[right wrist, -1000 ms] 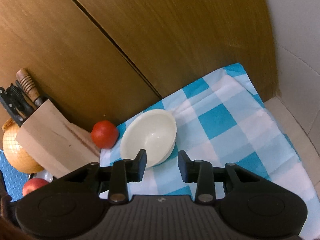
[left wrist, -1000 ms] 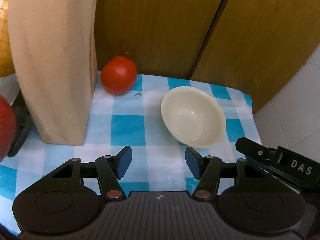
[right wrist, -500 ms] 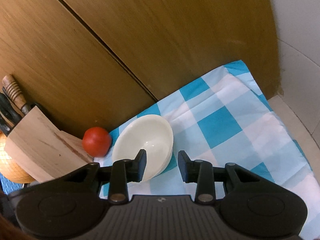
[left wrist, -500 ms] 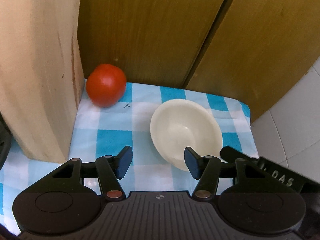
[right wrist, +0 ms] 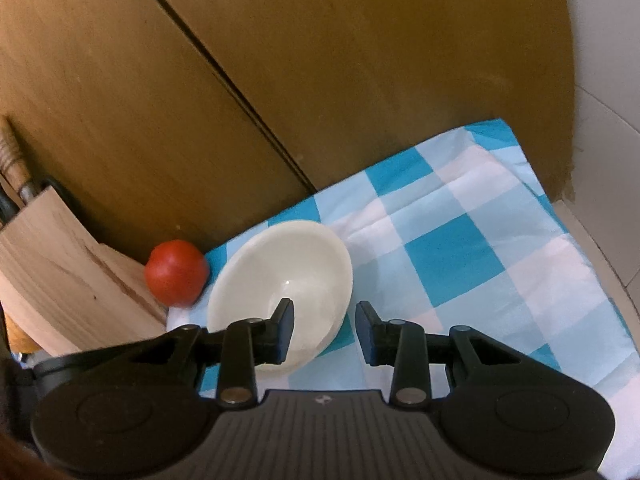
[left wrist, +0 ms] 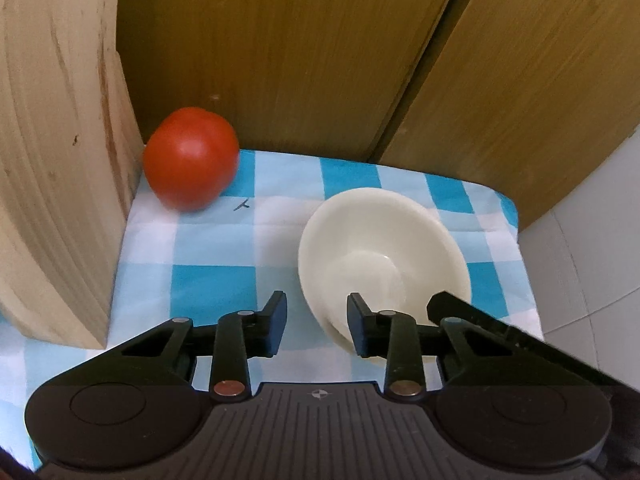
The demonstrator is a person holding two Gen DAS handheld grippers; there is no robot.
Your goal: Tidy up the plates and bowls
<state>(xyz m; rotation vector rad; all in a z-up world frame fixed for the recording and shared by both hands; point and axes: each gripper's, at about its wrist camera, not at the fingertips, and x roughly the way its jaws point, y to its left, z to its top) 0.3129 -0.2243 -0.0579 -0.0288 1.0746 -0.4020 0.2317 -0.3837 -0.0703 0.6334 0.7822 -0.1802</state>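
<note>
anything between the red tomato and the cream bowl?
Nothing: only bare blue-checked cloth with a small pen mark separates the red tomato and the cream bowl in the left wrist view.

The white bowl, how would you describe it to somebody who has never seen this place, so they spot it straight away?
Look for the blue and white checked cloth lying at the foot of the wooden cupboard doors. On it, a little to the right of the wooden knife block and the red tomato, stands the white bowl. It is the only dish there: plain, round, empty and cream-white.
</note>
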